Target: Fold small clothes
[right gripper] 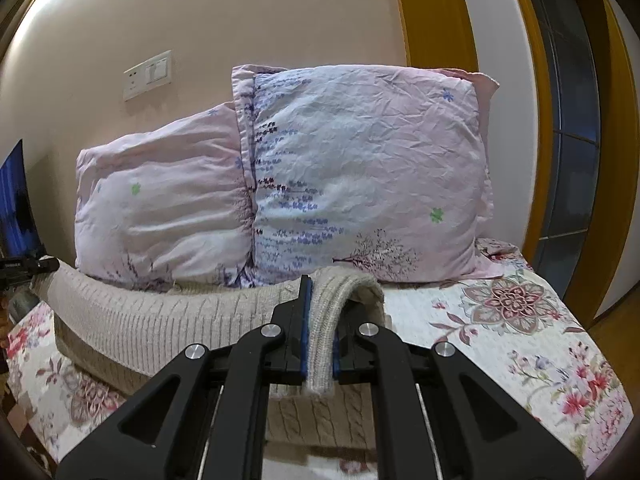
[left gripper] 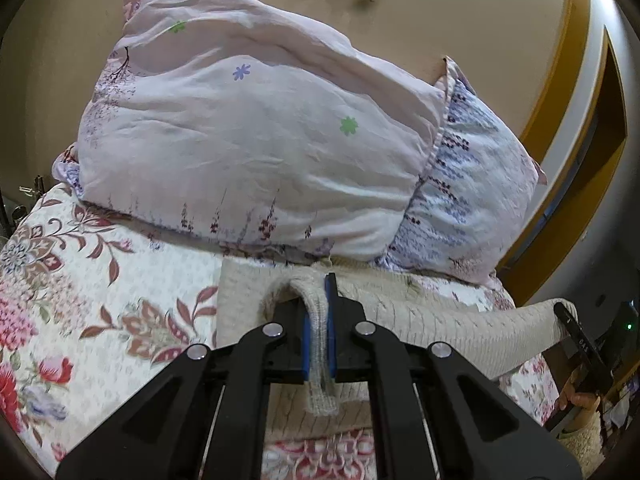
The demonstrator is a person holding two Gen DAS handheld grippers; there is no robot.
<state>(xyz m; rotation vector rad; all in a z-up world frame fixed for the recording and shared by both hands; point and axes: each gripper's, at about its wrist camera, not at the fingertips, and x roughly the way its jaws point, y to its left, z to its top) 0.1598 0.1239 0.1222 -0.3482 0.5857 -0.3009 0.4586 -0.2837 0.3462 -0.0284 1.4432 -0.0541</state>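
Both grippers are clamped on the same cream cable-knit sweater (right gripper: 168, 320) — my left gripper (left gripper: 319, 320) pinches a ribbed edge between its blue pads, and my right gripper (right gripper: 320, 332) bites a matching ribbed band on the other side. I hold the two ends apart, I think, so the knit stretches flat between them and can be carried over in one even fold. Most of the sweater lies on the floral bedspread (right gripper: 520, 320), its far edge close under the pillows, while the gripped edges are raised off it. In the left wrist view my right hand (left gripper: 580, 400) shows at the far side of the garment. Counting: one sweater, two grippers, and two lilac flowered pillows (right gripper: 360, 168) propped against the wall, one overlapping the other.
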